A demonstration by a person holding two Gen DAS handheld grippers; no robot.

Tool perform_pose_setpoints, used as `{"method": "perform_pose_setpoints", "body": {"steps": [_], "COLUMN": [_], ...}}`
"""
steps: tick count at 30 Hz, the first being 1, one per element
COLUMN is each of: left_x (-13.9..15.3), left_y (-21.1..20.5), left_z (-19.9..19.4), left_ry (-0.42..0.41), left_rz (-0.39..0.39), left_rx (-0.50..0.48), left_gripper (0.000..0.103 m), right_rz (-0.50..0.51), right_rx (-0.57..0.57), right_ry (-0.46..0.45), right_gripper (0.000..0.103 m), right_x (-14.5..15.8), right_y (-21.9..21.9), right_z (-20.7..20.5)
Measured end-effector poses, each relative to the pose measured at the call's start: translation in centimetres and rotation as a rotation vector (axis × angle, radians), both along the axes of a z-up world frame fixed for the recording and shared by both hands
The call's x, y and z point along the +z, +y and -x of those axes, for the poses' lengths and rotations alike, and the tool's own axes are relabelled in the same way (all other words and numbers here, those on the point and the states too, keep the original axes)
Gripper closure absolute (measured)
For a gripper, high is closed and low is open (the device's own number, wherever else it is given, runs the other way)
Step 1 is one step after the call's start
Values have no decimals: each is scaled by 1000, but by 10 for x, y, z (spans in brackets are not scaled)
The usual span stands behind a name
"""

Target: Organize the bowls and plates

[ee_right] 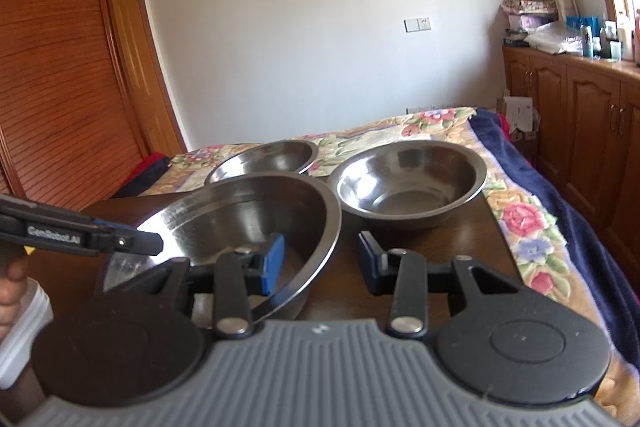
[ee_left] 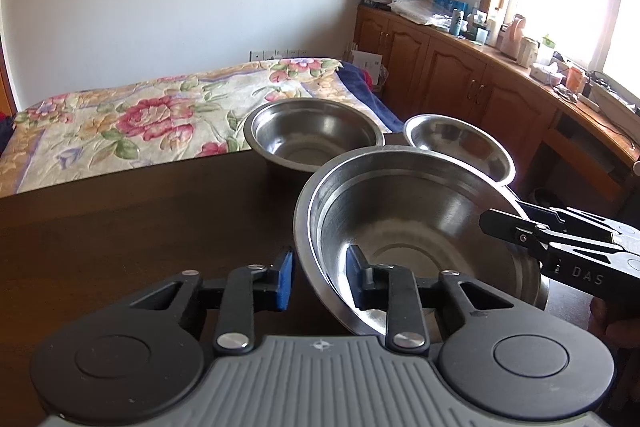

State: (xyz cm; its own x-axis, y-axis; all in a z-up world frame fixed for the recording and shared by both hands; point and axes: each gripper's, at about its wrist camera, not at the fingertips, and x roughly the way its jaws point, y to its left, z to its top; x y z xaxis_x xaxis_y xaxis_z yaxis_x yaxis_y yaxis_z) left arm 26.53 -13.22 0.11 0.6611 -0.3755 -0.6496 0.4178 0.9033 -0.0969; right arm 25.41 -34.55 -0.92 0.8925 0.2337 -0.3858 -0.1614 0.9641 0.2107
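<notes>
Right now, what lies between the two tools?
The largest steel bowl. The left tool and right tool straddle its rim from opposite sides, each open with one finger inside and one outside. Both wrist views show it.

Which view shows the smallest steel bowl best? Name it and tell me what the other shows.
The right wrist view: the smallest steel bowl sits unobstructed on the table, rim and inside fully visible. In the left wrist view the same bowl is partly hidden behind the big bowl, so only its far rim and inner wall show.
</notes>
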Motion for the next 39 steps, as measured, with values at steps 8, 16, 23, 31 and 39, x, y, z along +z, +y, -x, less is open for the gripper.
{"method": "perform_pose_setpoints", "body": {"steps": [8, 16, 23, 31, 39], "left_x": [-5, -4, 4, 13, 21], "left_y": [-1, 1, 4, 15, 26], "left_z": [-2, 4, 19, 35, 55], "left_ry": [3, -2, -34, -62, -88], "left_rz": [-2, 4, 19, 14, 15], "left_rx": [5, 0, 3, 20, 24], "left_gripper": [81, 81, 82, 82, 82], "right_rz": [-25, -32, -31, 9, 36], "right_rx": [26, 21, 34, 75, 87], "right_ry": [4, -4, -17, -14, -31], "right_gripper": [72, 79, 82, 82, 82], "right_x": [-1, -1, -1, 10, 24], "right_y": [-1, -3, -4, 9, 22], "right_z": [0, 1, 1, 7, 22]}}
